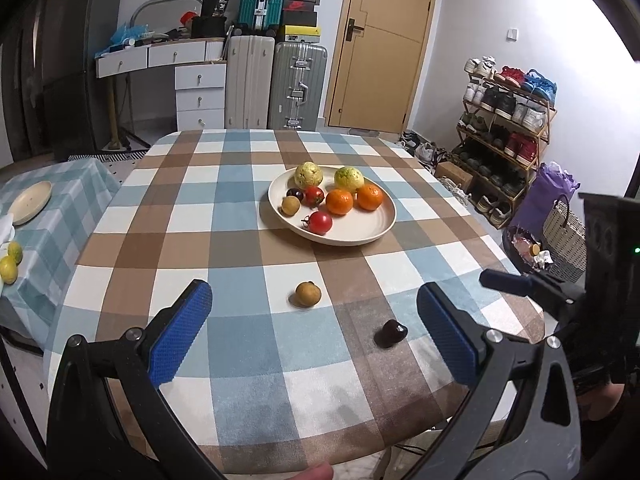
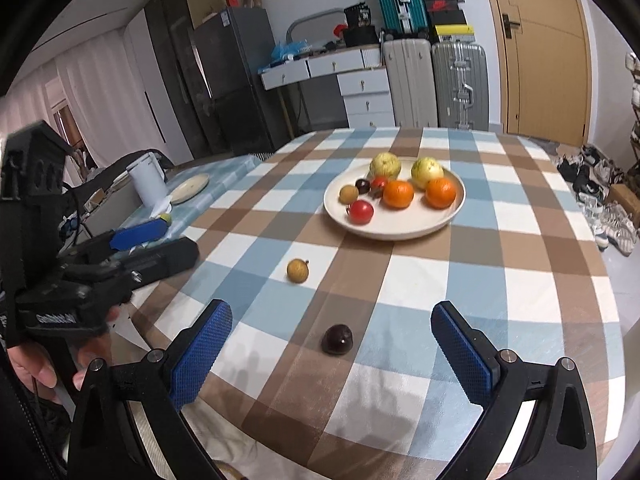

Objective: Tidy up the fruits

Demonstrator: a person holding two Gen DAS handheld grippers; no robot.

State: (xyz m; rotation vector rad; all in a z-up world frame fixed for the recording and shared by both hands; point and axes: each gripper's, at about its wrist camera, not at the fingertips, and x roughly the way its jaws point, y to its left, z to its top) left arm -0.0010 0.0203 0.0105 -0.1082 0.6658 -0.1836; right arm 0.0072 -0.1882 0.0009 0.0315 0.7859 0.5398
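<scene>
Left gripper (image 1: 314, 328), right gripper (image 2: 332, 354): black frames, silver screws, blue knurled pads on fingers (image 2: 202, 354).

One cream plate (image 1: 380, 230) counted on checked tabletop (image 1: 192, 240); eight fruits counted on it: two yellow-green guavas (image 1: 308, 174), two oranges (image 1: 339, 202), two red tomatoes (image 1: 320, 222), one tan longan (image 1: 290, 205), one dark plum (image 1: 295, 193)
Two loose fruits counted on cloth: one tan longan (image 1: 308, 294), one dark fruit (image 1: 390, 332)
One empty plate (image 1: 30, 202) counted on side table
Three suitcases (image 1: 298, 84) counted by wall
Two pairs of blue-padded tongs (image 2: 331, 354) counted
</scene>
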